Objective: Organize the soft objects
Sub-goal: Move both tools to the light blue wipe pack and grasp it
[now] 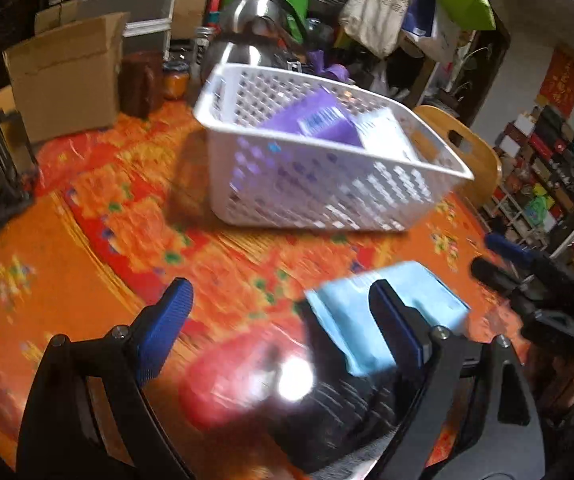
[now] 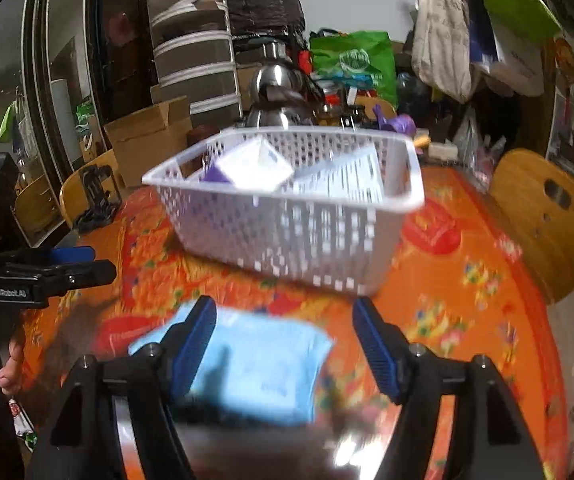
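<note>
A light blue soft pack lies on the orange table near the front; it also shows in the left wrist view. My right gripper is open, its jaws on either side of the pack, just above it. My left gripper is open and empty, with the pack by its right finger. The white perforated basket stands behind and holds a purple pack and a white pack. The basket also shows in the right wrist view, with those packs inside.
A cardboard box and a steel kettle stand at the table's back. Wooden chairs sit at the table's edge. A black stand is at the left. Bags hang behind.
</note>
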A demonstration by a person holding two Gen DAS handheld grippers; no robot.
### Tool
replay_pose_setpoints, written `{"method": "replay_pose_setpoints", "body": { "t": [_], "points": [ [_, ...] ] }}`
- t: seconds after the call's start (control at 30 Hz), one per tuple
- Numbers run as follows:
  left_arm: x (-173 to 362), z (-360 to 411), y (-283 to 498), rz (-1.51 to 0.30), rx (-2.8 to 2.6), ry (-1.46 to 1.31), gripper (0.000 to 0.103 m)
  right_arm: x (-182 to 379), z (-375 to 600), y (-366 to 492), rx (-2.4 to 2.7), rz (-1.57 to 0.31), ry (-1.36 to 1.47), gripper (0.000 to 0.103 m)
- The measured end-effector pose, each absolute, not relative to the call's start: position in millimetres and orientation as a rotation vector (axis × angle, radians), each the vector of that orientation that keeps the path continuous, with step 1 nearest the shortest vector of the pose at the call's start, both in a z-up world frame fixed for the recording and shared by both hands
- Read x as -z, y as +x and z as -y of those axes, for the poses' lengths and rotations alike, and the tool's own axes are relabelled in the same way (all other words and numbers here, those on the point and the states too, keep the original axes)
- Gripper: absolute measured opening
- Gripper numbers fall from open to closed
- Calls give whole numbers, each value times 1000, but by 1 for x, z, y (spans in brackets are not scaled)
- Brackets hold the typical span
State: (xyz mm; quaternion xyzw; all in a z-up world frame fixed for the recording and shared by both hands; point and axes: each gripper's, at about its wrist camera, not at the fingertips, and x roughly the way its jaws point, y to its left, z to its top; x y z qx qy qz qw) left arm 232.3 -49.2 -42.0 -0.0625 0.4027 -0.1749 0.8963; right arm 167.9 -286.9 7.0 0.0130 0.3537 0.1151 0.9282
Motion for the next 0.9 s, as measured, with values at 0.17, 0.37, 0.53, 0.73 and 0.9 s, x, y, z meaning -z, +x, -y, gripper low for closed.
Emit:
{"method": "replay_pose_setpoints", "body": {
  "t": [0.17,0.37,0.53,0.73,0.9],
  "points": [
    [67,75,222,-894,425,-121,88,23,291,159,-231,-784,38,70],
    [89,99,225,-951,454,-99,88,39,300,160,-283,-805,92,70],
    [96,112,222,-955,486,-87,87,49,292,160,-327,-834,84,53],
    [97,122,219,-945,527,-89,77,51,290,159,-316,-842,84,50],
    [94,124,216,-919,522,-73,74,52,293,161,-310,-857,101,51]
  ]
}}
